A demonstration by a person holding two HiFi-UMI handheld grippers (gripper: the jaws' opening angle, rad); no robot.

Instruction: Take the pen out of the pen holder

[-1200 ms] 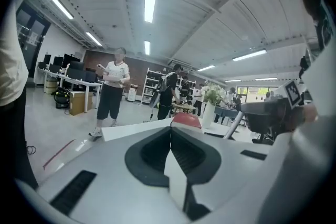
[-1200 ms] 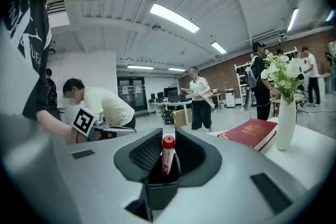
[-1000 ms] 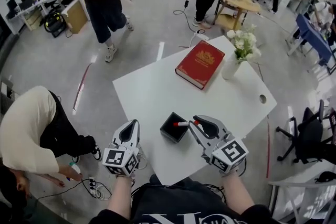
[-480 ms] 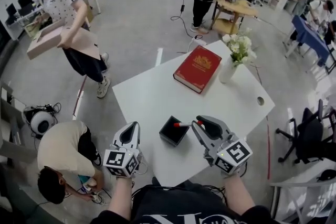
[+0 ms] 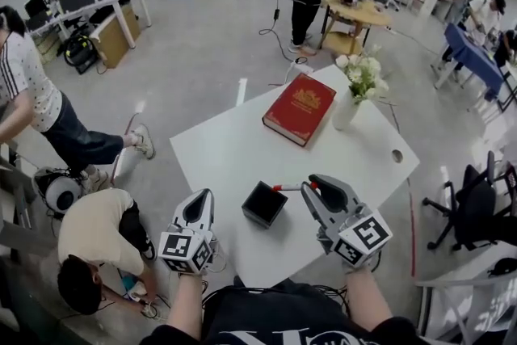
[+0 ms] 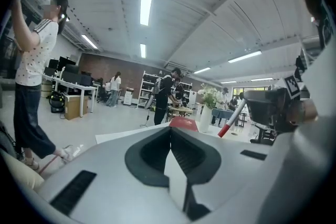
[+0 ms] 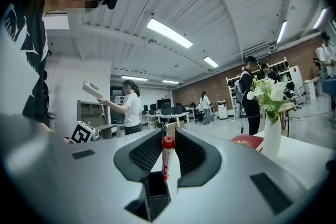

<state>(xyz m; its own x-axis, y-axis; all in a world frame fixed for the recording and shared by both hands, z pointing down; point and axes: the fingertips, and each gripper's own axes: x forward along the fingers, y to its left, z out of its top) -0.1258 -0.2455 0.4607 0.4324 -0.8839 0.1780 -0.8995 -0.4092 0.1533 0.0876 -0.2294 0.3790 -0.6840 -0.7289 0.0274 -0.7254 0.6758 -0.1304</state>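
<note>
The black square pen holder (image 5: 264,204) stands near the front edge of the white table (image 5: 234,149). A white pen with a red cap (image 5: 285,187) lies level just above and to the right of the holder, clear of its rim. My right gripper (image 5: 308,188) is shut on it. In the right gripper view the pen (image 7: 167,157) stands between the jaws, red cap at the far end. The left gripper view catches the pen (image 6: 232,118) slanting at the right. My left gripper (image 5: 201,200) hovers left of the holder, beyond the table's edge, shut and empty.
A red book (image 5: 299,109) lies at the far side of the table, beside a white vase of flowers (image 5: 349,105). A person crouches on the floor at the left (image 5: 97,234). An office chair (image 5: 472,210) stands to the right. More people and desks fill the back.
My right gripper rose and drew right with the pen, whose red tip was over the holder and now hangs clear of it. The left gripper stayed put. People in the background walked on.
</note>
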